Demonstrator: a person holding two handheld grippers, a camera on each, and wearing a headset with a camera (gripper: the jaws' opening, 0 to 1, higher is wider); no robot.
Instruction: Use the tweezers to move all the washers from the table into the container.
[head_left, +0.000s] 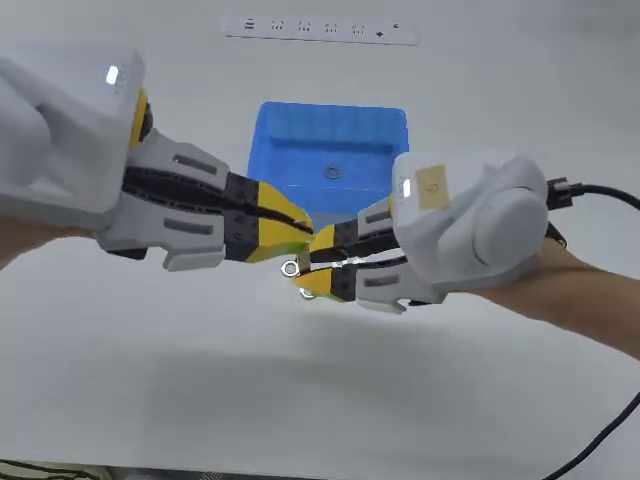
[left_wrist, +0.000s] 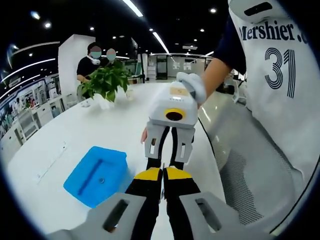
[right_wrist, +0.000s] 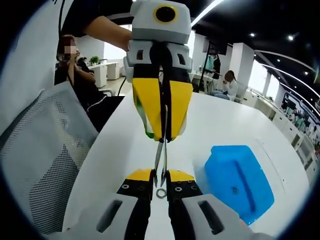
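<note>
On the white surface (head_left: 150, 350) the two grippers meet tip to tip in front of the blue container (head_left: 300, 130). The left gripper (head_left: 288, 233) comes in from the left, its yellow jaws clenched on the upper part of the tweezers (right_wrist: 161, 160), which point towards the right gripper (right_wrist: 160, 176). The right gripper's jaws are closed in from both sides on the thin arms of the tweezers near their tips.

In the right gripper view a washer (right_wrist: 161, 193) lies flat on the surface just past the tweezers' tips, between the right jaws, and I cannot tell whether the tips touch it. The head view shows another washer (head_left: 290, 268) on the surface just below the left jaws. A further washer (head_left: 332, 172) lies inside the container, near the middle of its floor. A white power strip (head_left: 320, 28) lies at the far edge of the surface, well apart from the container.
</note>
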